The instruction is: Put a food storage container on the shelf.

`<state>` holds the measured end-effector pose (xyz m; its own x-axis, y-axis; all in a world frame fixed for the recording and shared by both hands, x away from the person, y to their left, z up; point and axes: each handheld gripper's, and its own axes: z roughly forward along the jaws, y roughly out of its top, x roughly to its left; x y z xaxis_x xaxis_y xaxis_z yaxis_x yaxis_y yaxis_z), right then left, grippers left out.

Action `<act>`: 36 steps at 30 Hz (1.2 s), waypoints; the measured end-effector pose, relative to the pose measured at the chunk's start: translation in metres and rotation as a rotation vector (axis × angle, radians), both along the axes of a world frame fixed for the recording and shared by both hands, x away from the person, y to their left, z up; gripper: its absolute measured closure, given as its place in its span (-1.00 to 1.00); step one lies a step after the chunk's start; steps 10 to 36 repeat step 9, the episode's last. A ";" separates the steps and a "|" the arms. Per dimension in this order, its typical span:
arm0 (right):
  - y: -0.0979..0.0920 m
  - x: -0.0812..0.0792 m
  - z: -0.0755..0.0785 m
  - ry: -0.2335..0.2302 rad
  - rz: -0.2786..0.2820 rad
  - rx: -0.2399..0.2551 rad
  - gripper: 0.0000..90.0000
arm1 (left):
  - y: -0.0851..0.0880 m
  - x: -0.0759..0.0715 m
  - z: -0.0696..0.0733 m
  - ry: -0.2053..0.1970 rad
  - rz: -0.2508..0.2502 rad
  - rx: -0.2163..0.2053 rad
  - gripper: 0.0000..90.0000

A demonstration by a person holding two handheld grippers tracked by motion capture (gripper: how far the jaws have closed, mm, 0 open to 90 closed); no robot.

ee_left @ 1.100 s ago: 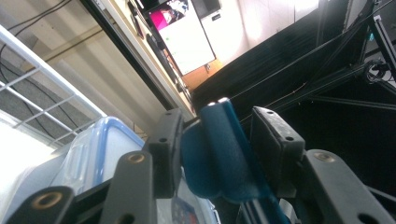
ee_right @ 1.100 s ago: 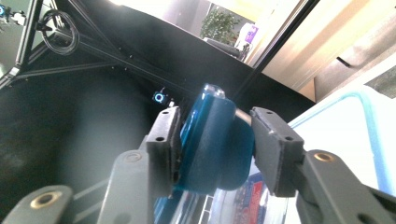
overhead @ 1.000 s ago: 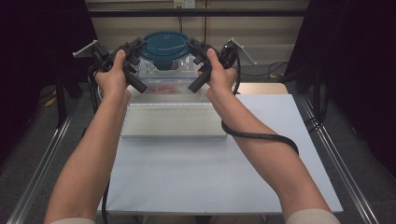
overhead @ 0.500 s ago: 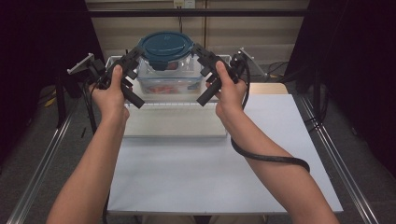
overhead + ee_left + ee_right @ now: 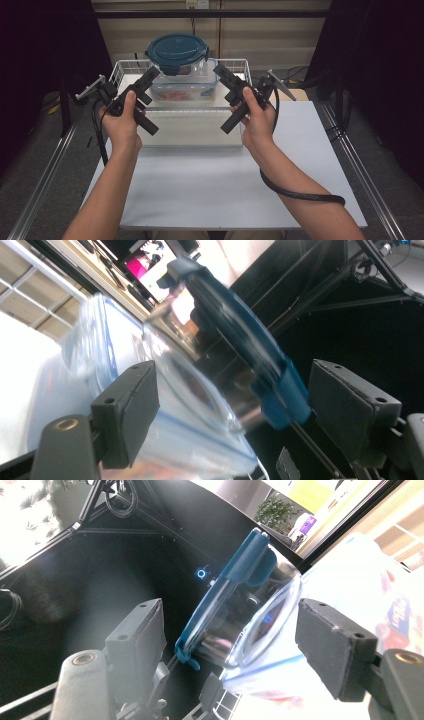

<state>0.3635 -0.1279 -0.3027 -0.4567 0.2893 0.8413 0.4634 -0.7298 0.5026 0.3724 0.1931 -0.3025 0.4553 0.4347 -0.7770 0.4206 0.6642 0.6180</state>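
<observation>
A round glass container (image 5: 176, 70) with a dark teal clip lid (image 5: 177, 50) rests on a clear plastic box (image 5: 202, 85) with red contents, inside a white wire basket (image 5: 120, 67) at the table's far end. My left gripper (image 5: 149, 76) points at the container from the left, my right gripper (image 5: 221, 71) from the right. Both are open. In the left gripper view the lid (image 5: 235, 325) and glass wall (image 5: 200, 405) lie tilted between the wide jaws of the left gripper (image 5: 240, 410). In the right gripper view the lid (image 5: 220, 605) stands between the spread jaws of the right gripper (image 5: 237, 647).
A translucent rectangular tray (image 5: 190, 132) lies on the white table (image 5: 210, 185) just in front of the basket. Metal rails (image 5: 360, 165) run along both table sides. The right gripper's black cable (image 5: 300, 192) loops over the right forearm.
Both hands have drawn back from the container toward the person and spread a little wider. The container and the box under it have stayed in place.
</observation>
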 end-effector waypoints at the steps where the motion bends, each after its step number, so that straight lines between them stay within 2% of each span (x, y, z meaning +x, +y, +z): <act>1: -0.001 -0.001 -0.001 0.000 0.003 0.004 -0.39 | -0.001 -0.002 -0.002 -0.002 -0.002 0.003 -0.58; 4: -0.003 -0.007 -0.009 0.007 0.013 0.001 -0.41 | -0.004 -0.008 -0.008 -0.012 0.001 0.013 -0.61; 6: -0.005 -0.011 -0.014 0.002 0.020 0.010 -0.42 | -0.004 -0.013 -0.011 -0.035 0.000 0.040 -0.63; 8: -0.007 -0.014 -0.019 -0.003 0.029 0.005 -0.43 | -0.004 -0.016 -0.014 -0.029 -0.008 0.027 -0.64; 9: -0.007 -0.016 -0.020 0.002 0.036 0.008 -0.43 | -0.003 -0.017 -0.017 -0.034 -0.010 0.034 -0.65; 36: -0.007 -0.016 -0.020 0.002 0.036 0.008 -0.43 | -0.003 -0.017 -0.017 -0.034 -0.010 0.034 -0.65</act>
